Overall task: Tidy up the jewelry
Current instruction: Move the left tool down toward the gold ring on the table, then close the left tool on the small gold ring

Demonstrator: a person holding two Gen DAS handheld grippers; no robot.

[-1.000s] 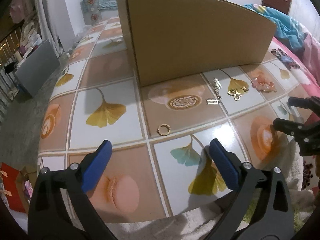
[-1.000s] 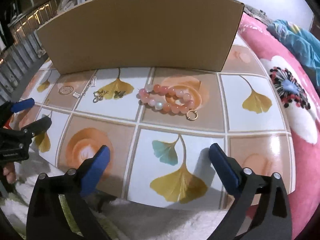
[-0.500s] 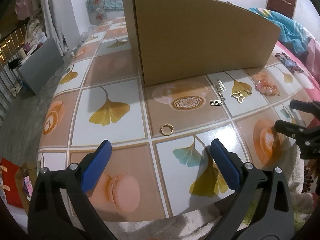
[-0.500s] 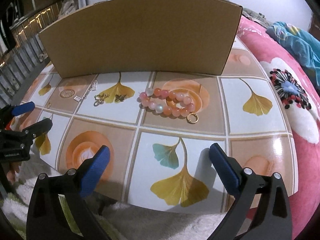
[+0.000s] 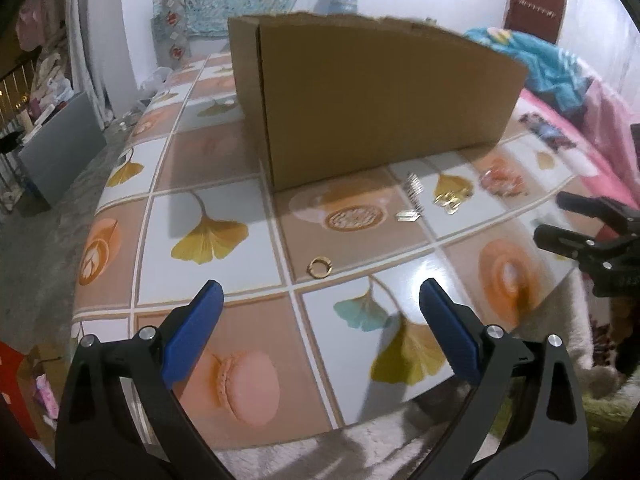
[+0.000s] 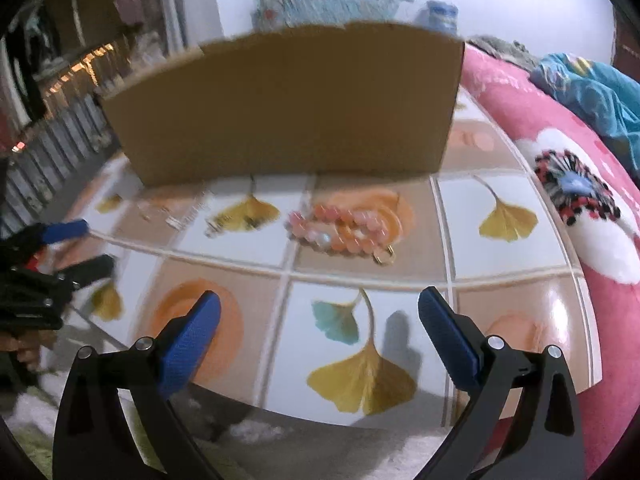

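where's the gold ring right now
In the left wrist view the gold ring lies flat on the table, just ahead of the open left gripper, well short of the cardboard box.

no readable text, labels, brands or numbers, cardboard box [image 5: 380,96] face plain

Cardboard box [image 5: 384,100] on tiled table [image 5: 224,184], pink floral blanket [image 6: 580,184], blue cloth [image 5: 552,68]

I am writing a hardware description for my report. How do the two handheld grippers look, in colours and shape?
The left gripper and the right gripper look identical: black plastic arms in a V shape, a flat blue textured pad inside each fingertip, and silver screw heads at the joints. No cables or markings show.
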